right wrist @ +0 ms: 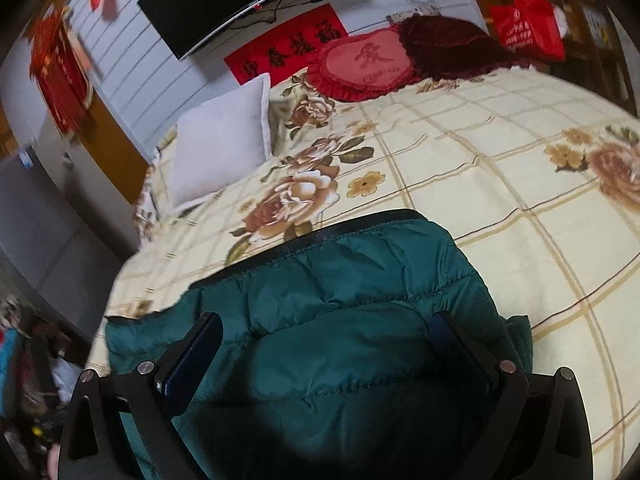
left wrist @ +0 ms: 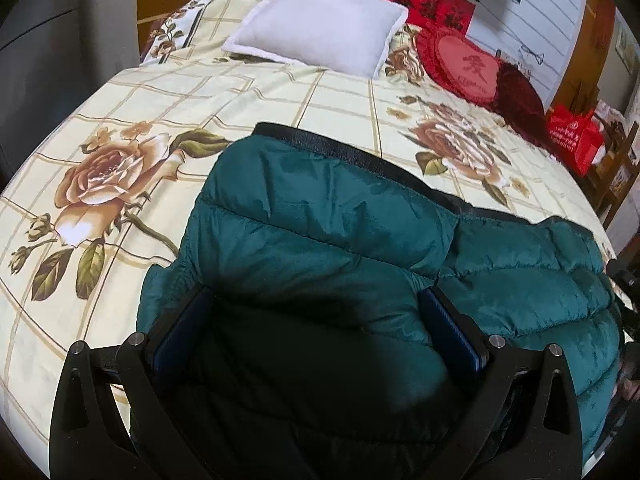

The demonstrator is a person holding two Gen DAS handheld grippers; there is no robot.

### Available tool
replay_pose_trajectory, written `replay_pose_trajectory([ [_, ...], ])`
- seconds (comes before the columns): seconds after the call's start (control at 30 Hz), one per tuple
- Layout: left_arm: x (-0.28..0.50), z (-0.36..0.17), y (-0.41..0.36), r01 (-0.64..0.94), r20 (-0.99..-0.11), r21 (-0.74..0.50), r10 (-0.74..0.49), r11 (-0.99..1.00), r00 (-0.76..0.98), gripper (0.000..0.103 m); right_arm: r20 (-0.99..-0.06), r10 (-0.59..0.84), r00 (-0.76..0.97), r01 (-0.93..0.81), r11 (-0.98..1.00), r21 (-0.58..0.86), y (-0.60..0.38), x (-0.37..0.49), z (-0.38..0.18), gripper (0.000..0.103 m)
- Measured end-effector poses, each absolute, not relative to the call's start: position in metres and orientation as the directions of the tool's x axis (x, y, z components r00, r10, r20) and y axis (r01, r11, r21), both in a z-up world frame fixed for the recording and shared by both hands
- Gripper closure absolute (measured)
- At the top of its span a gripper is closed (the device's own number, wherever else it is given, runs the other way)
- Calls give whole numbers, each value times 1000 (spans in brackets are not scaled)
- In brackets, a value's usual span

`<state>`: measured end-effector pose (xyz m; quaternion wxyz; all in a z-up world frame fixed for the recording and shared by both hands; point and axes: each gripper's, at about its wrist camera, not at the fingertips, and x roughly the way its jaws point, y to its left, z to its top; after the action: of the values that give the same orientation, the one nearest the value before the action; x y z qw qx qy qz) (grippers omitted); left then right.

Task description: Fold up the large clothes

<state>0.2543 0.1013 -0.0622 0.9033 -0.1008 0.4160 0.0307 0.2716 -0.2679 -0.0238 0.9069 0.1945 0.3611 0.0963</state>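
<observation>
While both jaws gape, the green jacket (left wrist: 320, 232) lies under each gripper.

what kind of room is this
Most likely a home bedroom: a bed with a rose-print sheet, a white pillow and a red heart cushion by the wall. The green puffer jacket lies spread on it, under both open grippers.

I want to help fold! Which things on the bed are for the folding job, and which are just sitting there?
For the job:
green puffy jacket
left gripper, open over it
right gripper, open over it

Just lying about:
white pillow
red heart cushion
dark red cushion
red bag
flowered bedspread underneath
</observation>
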Motion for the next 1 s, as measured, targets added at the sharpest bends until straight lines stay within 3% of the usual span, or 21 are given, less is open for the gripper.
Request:
replay_pose_trajectory([
  [0.17,246,-50,111,-169,-703,-217,-34,962,710,0,-693,212,689,36,945,325,-266,278,-22,2],
  [0.3,243,-32,121,-179,-659,-246,-28,953,751,0,-649,190,737,-50,972,229,-245,268,6,3],
  [0.43,261,-60,135,-264,-775,-227,-10,937,632,0,-702,173,691,-102,985,142,-220,274,4,3],
  [0.53,264,-65,140,-275,-782,-260,-35,926,622,0,-778,157,608,-94,988,125,-217,287,-23,3],
  [0.7,259,-57,138,-270,-765,-258,-26,928,643,0,-769,171,616,-82,985,153,-225,284,-20,3],
  [0.87,231,-27,126,-167,-687,-261,-61,951,724,1,-694,150,704,-44,985,168,-237,241,13,3],
  [1.0,207,-16,100,-44,-647,-165,-74,985,759,0,-653,170,738,-43,978,206,-246,191,26,3],
])
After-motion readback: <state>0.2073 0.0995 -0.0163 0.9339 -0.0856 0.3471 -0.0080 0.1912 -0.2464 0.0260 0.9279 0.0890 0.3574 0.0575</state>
